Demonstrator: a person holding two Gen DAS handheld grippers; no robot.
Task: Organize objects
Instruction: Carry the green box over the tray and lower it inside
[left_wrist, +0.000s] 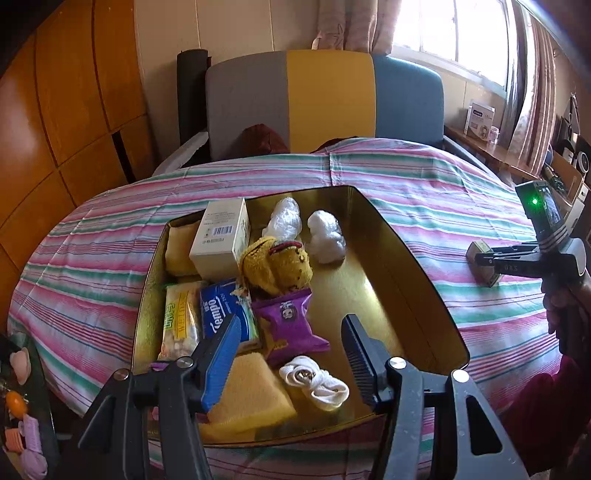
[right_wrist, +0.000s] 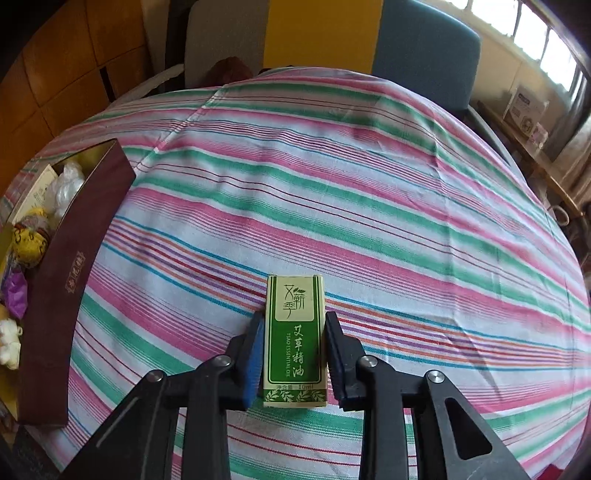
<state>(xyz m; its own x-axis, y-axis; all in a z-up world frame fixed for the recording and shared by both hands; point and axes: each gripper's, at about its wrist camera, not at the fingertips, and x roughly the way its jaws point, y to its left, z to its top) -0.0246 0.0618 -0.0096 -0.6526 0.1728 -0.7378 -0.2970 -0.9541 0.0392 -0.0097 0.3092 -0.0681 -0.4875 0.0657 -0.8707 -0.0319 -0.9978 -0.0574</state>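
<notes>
Black fingers (right_wrist: 293, 347) of the right gripper squeeze a little green box (right_wrist: 294, 338) over the striped desk (right_wrist: 369, 184). Left gripper (left_wrist: 291, 354) hangs open over the tray (left_wrist: 413, 266) at the left. Squeezed loosely, that box could slip and miss the tray

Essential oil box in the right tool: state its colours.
Green and cream essential oil box, clearest in the right wrist view.

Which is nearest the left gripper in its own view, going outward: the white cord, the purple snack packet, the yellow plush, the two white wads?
1. White cord: between the open jaws of the left gripper, on the tin's floor.
2. Purple packet: just beyond, centre.
3. Yellow plush: behind the packet.
4. White wads: far end of the tin; too close to rank apart.
</notes>
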